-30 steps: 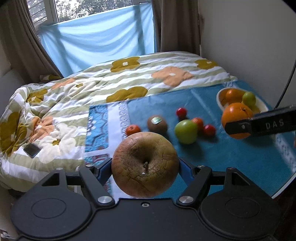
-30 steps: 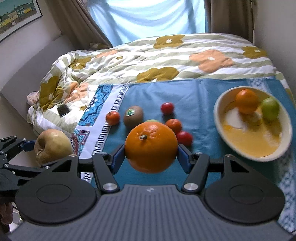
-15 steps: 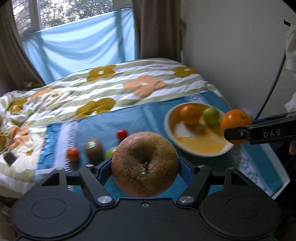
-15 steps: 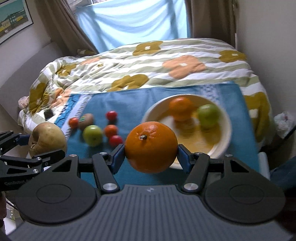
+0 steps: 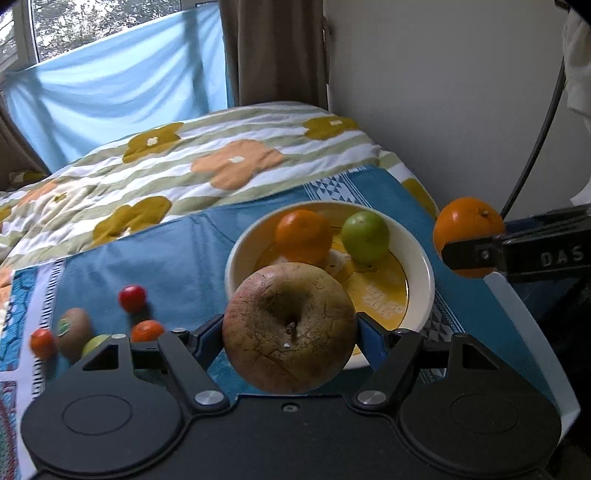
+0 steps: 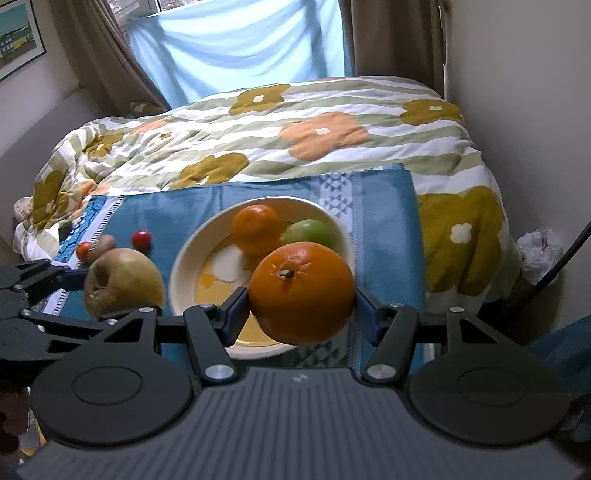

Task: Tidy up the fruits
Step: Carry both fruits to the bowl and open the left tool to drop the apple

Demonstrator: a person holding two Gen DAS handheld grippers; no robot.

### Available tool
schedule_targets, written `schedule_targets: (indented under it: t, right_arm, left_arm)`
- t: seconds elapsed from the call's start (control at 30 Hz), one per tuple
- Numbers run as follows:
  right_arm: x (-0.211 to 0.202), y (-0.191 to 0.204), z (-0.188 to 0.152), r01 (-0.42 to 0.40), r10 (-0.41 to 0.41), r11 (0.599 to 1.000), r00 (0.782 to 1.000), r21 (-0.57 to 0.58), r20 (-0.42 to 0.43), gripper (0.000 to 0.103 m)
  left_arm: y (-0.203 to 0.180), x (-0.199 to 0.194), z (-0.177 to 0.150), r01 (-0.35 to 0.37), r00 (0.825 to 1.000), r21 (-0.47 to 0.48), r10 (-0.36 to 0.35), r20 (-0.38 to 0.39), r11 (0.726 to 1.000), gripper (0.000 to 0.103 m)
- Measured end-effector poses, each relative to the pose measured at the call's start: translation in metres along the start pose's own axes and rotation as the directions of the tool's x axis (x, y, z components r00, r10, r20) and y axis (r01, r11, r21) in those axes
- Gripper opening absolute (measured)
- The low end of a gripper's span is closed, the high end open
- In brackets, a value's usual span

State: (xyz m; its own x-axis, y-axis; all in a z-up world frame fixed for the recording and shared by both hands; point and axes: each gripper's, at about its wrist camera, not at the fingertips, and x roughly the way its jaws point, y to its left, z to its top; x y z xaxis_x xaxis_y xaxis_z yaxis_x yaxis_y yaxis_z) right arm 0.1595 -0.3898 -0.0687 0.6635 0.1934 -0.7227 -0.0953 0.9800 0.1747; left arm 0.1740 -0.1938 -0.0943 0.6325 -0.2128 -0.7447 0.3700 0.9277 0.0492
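Place: a bedroom in a home.
Bed: a bed fills the room, under a rumpled floral duvet with orange and mustard flowers on green and white stripes.
Window: a window with trees outside, half covered by a light blue sheet, with brown curtains beside it.
Wall: a framed picture hangs at the left.
Cloth: a blue patterned cloth lies on the bed, carrying a bowl and loose fruit.
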Motion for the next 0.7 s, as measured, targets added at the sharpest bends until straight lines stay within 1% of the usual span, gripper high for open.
schedule_targets:
  t: [0.2,0.27,0.37,0.53,0.57,0.6,0.63,0.7]
  right_arm:
    - [0.014,-0.018,0.002,0.003,-0.002,1.000,1.000,0.020,-0.009,0.076]
    - [0.017,-0.023,0.002,0.002,-0.002,1.000,1.000,0.028,-0.013,0.076]
    - [0.019,-0.027,0.001,0.002,-0.002,0.999,1.000,0.035,-0.015,0.076]
    - [0.021,-0.030,0.001,0.006,-0.005,0.999,1.000,0.051,-0.016,0.076]
    - [0.021,-0.030,0.001,0.007,-0.006,0.999,1.000,0.054,-0.016,0.076]
    - [0.021,-0.030,0.001,0.007,-0.006,0.998,1.000,0.056,-0.015,0.076]
    - [0.021,-0.030,0.002,0.006,-0.005,0.998,1.000,0.059,-0.014,0.076]
    - [0.019,-0.029,0.002,0.005,-0.005,0.998,1.000,0.063,-0.012,0.076]
  left_arm:
    - [-0.022,0.036,0.006,0.010,0.999,0.054,-0.008,-0.037,0.998,0.078]
    - [-0.026,0.043,0.009,0.025,0.998,0.059,-0.022,-0.052,0.998,0.078]
    - [-0.033,0.050,0.010,0.038,0.997,0.082,-0.032,-0.063,0.996,0.078]
    - [-0.040,0.056,0.010,0.035,0.995,0.111,-0.024,-0.101,0.993,0.079]
    - [-0.040,0.053,0.010,0.031,0.996,0.120,-0.021,-0.086,0.992,0.085]
    - [-0.039,0.047,0.011,0.029,0.998,0.127,-0.022,-0.063,0.992,0.096]
    - [-0.038,0.042,0.012,0.030,0.999,0.128,-0.025,-0.044,0.991,0.100]
    - [-0.034,0.032,0.013,0.034,0.999,0.119,-0.032,-0.020,0.992,0.102]
